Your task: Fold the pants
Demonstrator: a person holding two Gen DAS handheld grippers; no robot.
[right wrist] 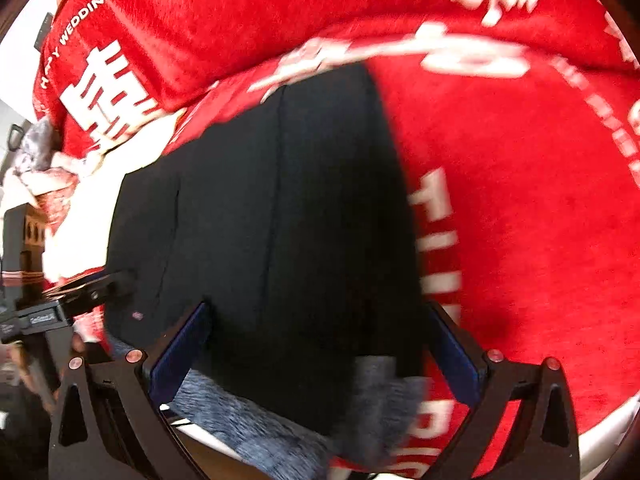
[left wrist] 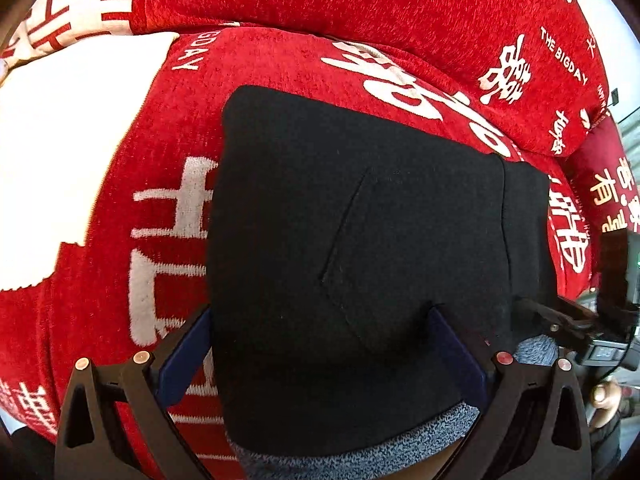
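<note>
jaws of both grippers spread, left gripper (left wrist: 320,320), right gripper (right wrist: 316,320), one black folded pants (left wrist: 352,240), one red sofa cover (left wrist: 280,8)

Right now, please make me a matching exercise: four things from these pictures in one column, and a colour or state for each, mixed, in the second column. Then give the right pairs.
Things:
1. pants
2. sofa cover
3. lining
4. left gripper

Colour or state:
A. grey, showing at the near edge of the pants
B. open, fingers on either side of the pants
C. red with white characters
D. black, folded, lying on the seat

Pairs: 1-D, 2-C, 3-A, 4-B
</note>
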